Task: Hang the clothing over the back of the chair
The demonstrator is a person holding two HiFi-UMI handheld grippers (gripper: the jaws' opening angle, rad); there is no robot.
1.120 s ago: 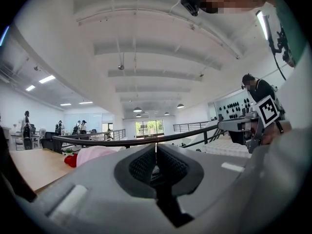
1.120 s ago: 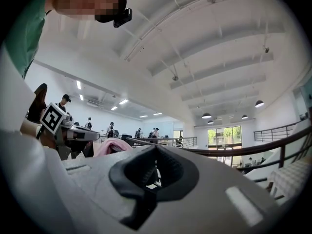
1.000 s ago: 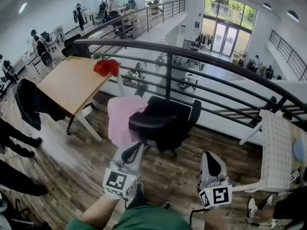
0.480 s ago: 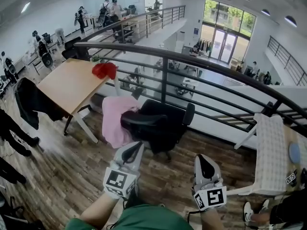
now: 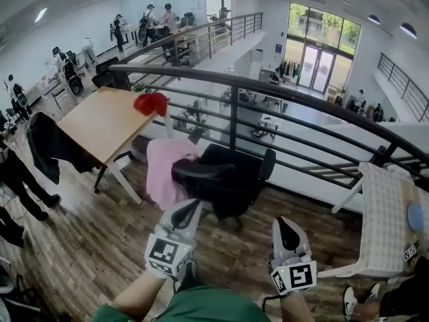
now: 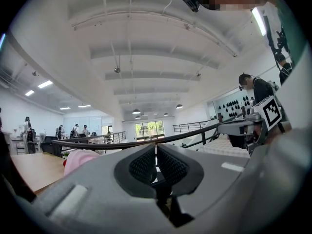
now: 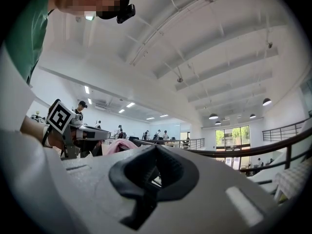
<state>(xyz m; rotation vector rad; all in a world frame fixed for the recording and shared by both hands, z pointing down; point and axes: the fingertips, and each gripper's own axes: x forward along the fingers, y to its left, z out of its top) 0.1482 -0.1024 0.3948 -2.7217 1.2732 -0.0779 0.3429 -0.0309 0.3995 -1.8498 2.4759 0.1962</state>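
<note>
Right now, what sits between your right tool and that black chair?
Nothing stands there. In the head view, only bare wooden floor shows between the right tool and the black chair.

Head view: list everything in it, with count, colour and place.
chair: one, black, centre, before the railing
clothing: one, pink, draped over the chair's left side
table: one, wooden, left
cloth: one, red, on the table's far corner
jacket: one, black, at the table's left end
railing: one, black, curving across
small table: one, white, right edge
left gripper: one, grey, bottom centre, shut, empty
right gripper: one, grey, bottom right, shut, empty
</note>
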